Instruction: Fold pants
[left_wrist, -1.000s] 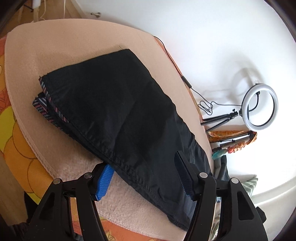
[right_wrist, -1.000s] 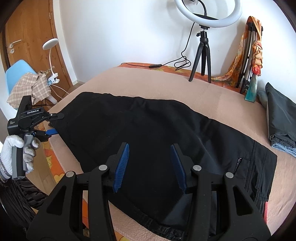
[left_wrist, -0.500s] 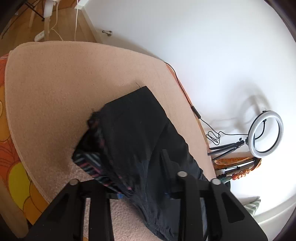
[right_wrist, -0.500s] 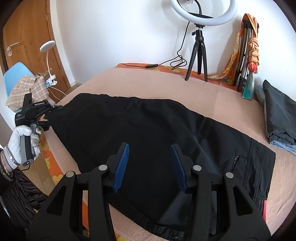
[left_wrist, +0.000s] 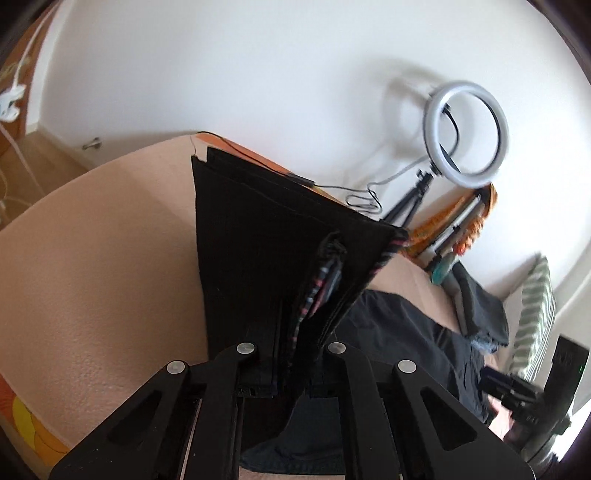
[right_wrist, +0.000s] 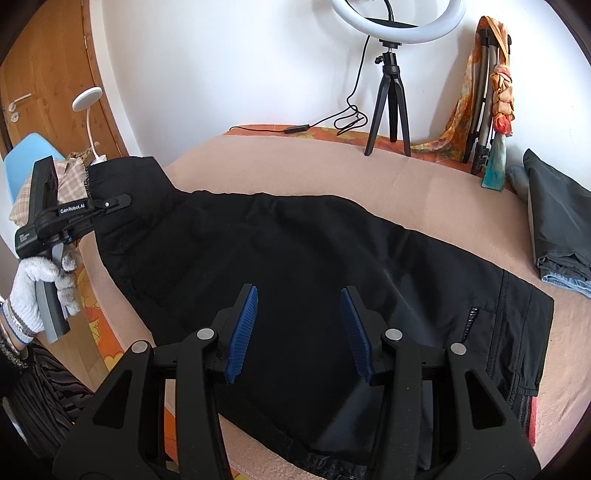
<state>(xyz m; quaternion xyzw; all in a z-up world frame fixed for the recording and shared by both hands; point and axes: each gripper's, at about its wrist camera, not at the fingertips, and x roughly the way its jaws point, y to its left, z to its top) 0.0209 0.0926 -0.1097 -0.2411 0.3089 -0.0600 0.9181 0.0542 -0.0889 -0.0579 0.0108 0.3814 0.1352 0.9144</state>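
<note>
Black pants (right_wrist: 295, 258) lie lengthwise across a peach blanket (right_wrist: 280, 166), waistband end at the right. My left gripper (left_wrist: 286, 354) is shut on the leg-hem end of the pants (left_wrist: 266, 240) and holds it lifted off the blanket; striped lining shows at the raised hem. In the right wrist view the left gripper (right_wrist: 107, 205) is at the far left, held by a gloved hand. My right gripper (right_wrist: 299, 328) is open and empty, hovering above the middle of the pants near the front edge.
A ring light on a tripod (right_wrist: 391, 92) and its cable stand at the back. Folded tripods with an orange scarf (right_wrist: 484, 103) lean on the wall. Folded dark clothes (right_wrist: 557, 225) lie at the right. A blue chair (right_wrist: 26, 155) and door are at the left.
My left gripper closed on the leg-hem end and lifted it up off the blanket. My right gripper stayed open above the pants, hardly moving.
</note>
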